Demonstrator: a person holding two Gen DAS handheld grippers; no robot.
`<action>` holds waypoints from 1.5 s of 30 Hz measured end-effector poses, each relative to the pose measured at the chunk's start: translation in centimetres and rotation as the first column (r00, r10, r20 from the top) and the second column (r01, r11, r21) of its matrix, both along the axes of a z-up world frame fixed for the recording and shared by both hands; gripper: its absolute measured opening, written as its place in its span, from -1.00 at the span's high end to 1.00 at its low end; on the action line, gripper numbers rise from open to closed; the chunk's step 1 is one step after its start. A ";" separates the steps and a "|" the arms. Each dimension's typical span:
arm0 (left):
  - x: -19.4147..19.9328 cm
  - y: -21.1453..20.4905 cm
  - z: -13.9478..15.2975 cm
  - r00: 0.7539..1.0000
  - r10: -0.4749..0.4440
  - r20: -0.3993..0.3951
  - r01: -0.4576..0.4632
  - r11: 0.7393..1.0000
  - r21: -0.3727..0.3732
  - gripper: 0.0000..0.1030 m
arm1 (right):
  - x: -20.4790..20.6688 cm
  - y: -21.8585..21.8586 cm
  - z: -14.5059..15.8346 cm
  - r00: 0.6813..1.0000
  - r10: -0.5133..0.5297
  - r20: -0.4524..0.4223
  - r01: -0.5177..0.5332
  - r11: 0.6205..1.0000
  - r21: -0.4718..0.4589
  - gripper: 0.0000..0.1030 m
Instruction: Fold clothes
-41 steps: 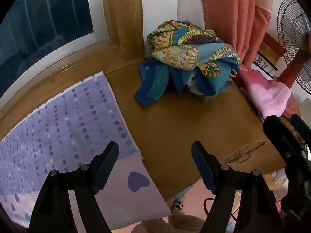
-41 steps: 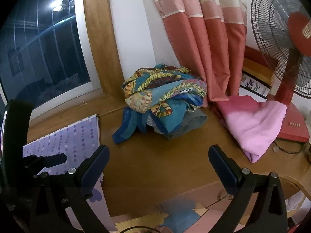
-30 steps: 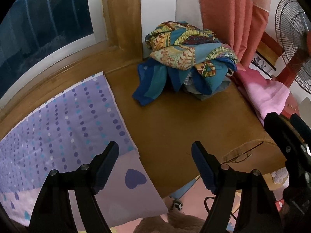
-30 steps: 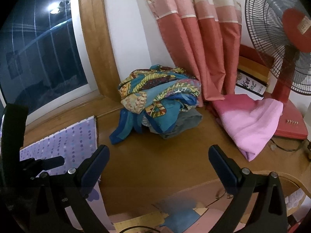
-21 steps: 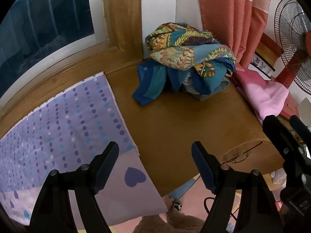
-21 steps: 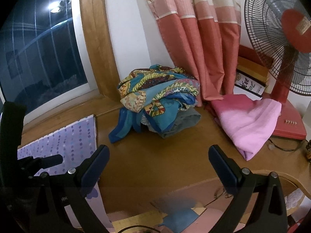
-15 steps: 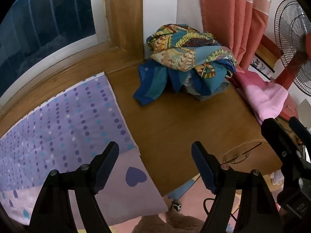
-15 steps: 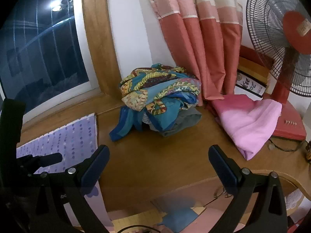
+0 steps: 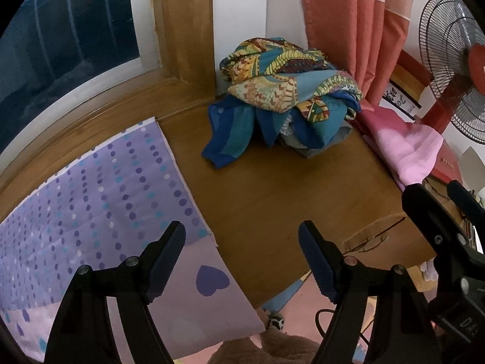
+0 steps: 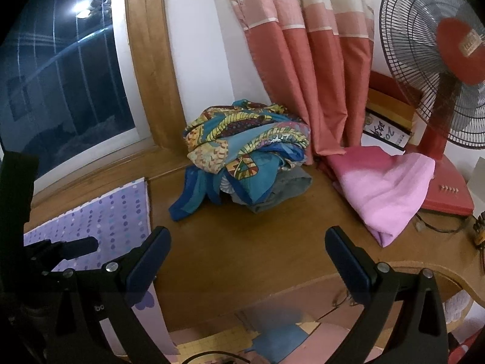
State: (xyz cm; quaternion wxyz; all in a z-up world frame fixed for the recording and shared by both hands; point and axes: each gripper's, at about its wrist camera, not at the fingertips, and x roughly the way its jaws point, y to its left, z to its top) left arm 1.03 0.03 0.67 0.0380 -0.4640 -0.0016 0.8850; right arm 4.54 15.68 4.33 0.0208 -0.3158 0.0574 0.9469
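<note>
A heap of crumpled patterned blue, yellow and teal clothes lies at the back of the wooden table, against the wall. A pink folded cloth lies to its right. My left gripper hangs open over the table's front, nothing between its fingers. My right gripper is also open and empty near the front edge; it shows at the right of the left wrist view. Both are well short of the heap.
A purple dotted mat covers the table's left part and hangs over the front edge. A red fan stands at the right, an orange curtain behind the heap, a dark window at left.
Both views shift only slightly; the grippers drift a little over the table front and stay open. The clothes have not moved.
</note>
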 end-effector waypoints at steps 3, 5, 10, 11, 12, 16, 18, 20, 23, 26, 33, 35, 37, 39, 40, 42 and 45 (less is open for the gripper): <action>-0.2 -0.3 -0.1 1.000 -0.013 0.000 0.013 1.000 0.002 -0.53 | 0.0 -0.3 0.0 1.000 -0.010 0.000 0.010 1.000 0.001 -1.00; -0.4 -0.6 -0.1 1.000 -0.022 -0.002 0.022 1.000 0.001 -0.53 | -0.1 -0.7 -0.1 1.000 -0.019 0.003 0.019 1.000 0.000 -1.00; -0.8 -1.3 -0.3 0.999 -0.043 -0.002 0.043 0.999 0.000 -0.53 | -0.3 -1.5 -0.3 0.999 -0.036 0.006 0.036 0.999 -0.001 -1.00; -1.0 -1.5 -0.3 0.999 -0.048 -0.001 0.048 0.999 0.000 -0.53 | -0.4 -1.7 -0.3 0.999 -0.039 0.007 0.039 0.999 0.000 -1.00; -1.1 -1.6 -0.4 0.999 -0.052 0.000 0.052 0.999 0.000 -0.53 | -0.4 -2.0 -0.4 0.999 -0.043 0.008 0.043 0.999 0.000 -1.00; -1.5 -2.3 -0.7 0.997 -0.071 0.004 0.071 0.997 0.000 -0.53 | -0.6 -2.9 -0.6 0.998 -0.058 0.011 0.058 0.998 0.001 -1.00; -1.6 -2.5 -0.9 0.997 -0.081 0.005 0.081 0.997 -0.003 -0.53 | -0.6 -3.2 -0.8 0.998 -0.067 0.012 0.067 0.998 0.000 -1.00; -1.8 -2.5 -1.1 0.996 -0.090 0.007 0.090 0.996 -0.004 -0.53 | -0.6 -3.3 -1.1 0.997 -0.077 0.012 0.077 0.997 -0.003 -1.00; -2.0 -2.5 -1.3 0.995 -0.104 0.012 0.104 0.995 -0.004 -0.53 | -0.7 -3.3 -1.5 0.996 -0.091 0.014 0.091 0.996 -0.010 -1.00; -2.2 -2.4 -1.3 0.993 -0.116 0.001 0.116 0.993 -0.012 -0.53 | -1.0 -3.2 -1.7 0.995 -0.097 0.017 0.098 0.995 -0.024 -1.00; -3.4 -2.0 -1.3 0.994 -0.109 -0.007 0.109 0.993 -0.038 -0.52 | -2.7 -3.3 -2.0 0.998 -0.061 0.011 0.061 0.998 -0.030 -1.00; -3.9 -1.7 -1.4 0.996 -0.093 -0.009 0.092 0.995 -0.040 -0.53 | -3.3 -3.1 -2.1 0.999 -0.050 0.007 0.050 0.998 -0.031 -1.00; -4.4 -1.3 -1.5 0.996 -0.085 -0.009 0.084 0.996 -0.039 -0.53 | -3.9 -2.7 -2.2 0.999 -0.038 0.001 0.038 0.999 -0.034 -1.00; -4.9 -0.9 -1.5 0.997 -0.071 -0.006 0.071 0.997 -0.039 -0.53 | -4.6 -2.2 -2.4 1.000 -0.023 0.002 0.023 0.999 -0.040 -1.00; -5.2 -0.8 -1.5 0.998 -0.066 -0.005 0.066 0.997 -0.036 -0.52 | -5.1 -1.8 -2.4 1.000 -0.013 0.009 0.013 0.999 -0.044 -1.00; -5.7 -0.2 -1.6 0.998 -0.058 0.000 0.058 0.998 -0.033 -0.53 | -5.8 -1.2 -2.4 1.000 -0.002 0.013 0.002 0.999 -0.051 -1.00; -6.6 0.9 -2.1 0.998 -0.051 0.024 0.051 0.998 -0.031 -0.53 | -7.0 0.1 -2.6 1.000 0.018 0.022 -0.017 0.998 -0.058 -1.00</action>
